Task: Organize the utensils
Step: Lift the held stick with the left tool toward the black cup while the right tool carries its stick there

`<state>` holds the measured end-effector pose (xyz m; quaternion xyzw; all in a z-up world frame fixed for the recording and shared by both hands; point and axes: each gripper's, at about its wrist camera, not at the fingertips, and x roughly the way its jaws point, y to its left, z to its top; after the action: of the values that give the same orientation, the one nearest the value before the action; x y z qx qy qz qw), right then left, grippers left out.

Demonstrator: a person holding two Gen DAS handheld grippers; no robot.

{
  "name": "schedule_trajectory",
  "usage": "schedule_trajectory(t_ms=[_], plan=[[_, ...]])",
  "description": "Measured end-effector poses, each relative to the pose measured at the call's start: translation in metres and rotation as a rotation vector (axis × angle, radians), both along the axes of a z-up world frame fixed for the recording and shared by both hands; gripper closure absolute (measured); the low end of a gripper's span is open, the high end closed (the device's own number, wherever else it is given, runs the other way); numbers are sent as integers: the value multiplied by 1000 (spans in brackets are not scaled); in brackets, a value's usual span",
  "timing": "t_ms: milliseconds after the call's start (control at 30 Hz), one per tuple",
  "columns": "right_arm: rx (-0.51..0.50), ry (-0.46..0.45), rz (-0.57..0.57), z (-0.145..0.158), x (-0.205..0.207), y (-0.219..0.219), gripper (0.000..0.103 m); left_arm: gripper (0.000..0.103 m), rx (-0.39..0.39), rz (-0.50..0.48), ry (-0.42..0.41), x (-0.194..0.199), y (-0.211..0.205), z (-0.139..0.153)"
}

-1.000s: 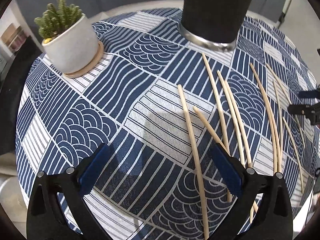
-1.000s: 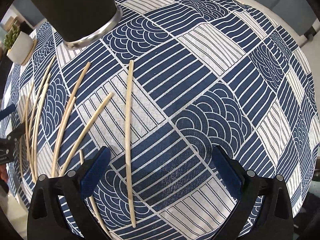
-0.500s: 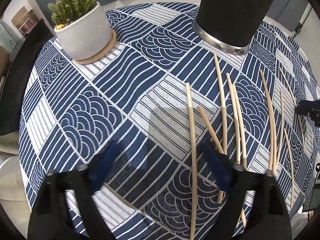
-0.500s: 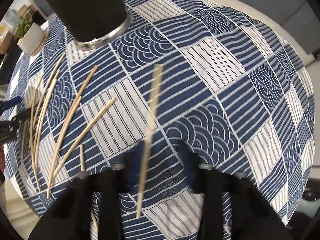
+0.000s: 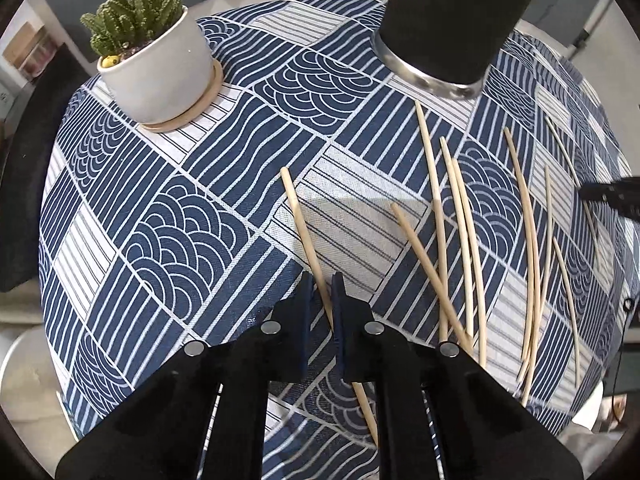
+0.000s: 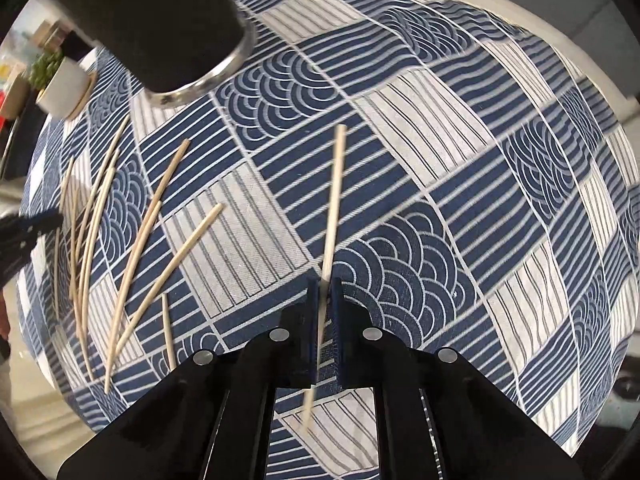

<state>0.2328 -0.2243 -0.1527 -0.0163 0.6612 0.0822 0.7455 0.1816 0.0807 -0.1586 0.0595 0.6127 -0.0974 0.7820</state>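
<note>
Both hand-held grippers clamped on chopsticks above the table.

From the left wrist I see the table (image 5: 168,208) in its blue patterned cloth, the black cup (image 5: 452,20), and the cactus pot (image 5: 156,68) in full; the right wrist shows that pot only at its far edge. My left hand-held gripper (image 5: 320,292) is clamped on one chopstick (image 5: 298,216); my right hand-held gripper (image 6: 325,292) grips another chopstick (image 6: 334,200). The loose chopsticks (image 6: 132,256) lie between them. A second ago both pairs of jaws stood wide apart; now they are together.
</note>
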Motion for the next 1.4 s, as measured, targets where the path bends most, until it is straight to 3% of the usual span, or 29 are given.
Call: schedule_trajectory(t_ms=[233, 367, 567, 633, 833, 1000, 1400], plan=[[33, 4, -93, -1, -5, -23, 99, 97, -29, -33, 58, 3, 16, -2], [86, -2, -133, -1, -14, -48, 99, 98, -61, -16, 43, 0, 25, -2], [62, -95, -100, 29, -25, -57, 99, 98, -78, -8, 23, -3, 31, 1], [70, -138, -92, 44, -25, -60, 98, 98, -50, -4, 5, -11, 31, 9], [129, -213, -19, 79, -7, -63, 98, 98, -75, 108, -27, -17, 35, 33], [158, -302, 93, 107, -2, -36, 98, 98, -80, 172, -85, -21, 29, 60], [275, -503, 175, 179, 25, -21, 98, 98, -69, 151, -267, 32, -22, 143]])
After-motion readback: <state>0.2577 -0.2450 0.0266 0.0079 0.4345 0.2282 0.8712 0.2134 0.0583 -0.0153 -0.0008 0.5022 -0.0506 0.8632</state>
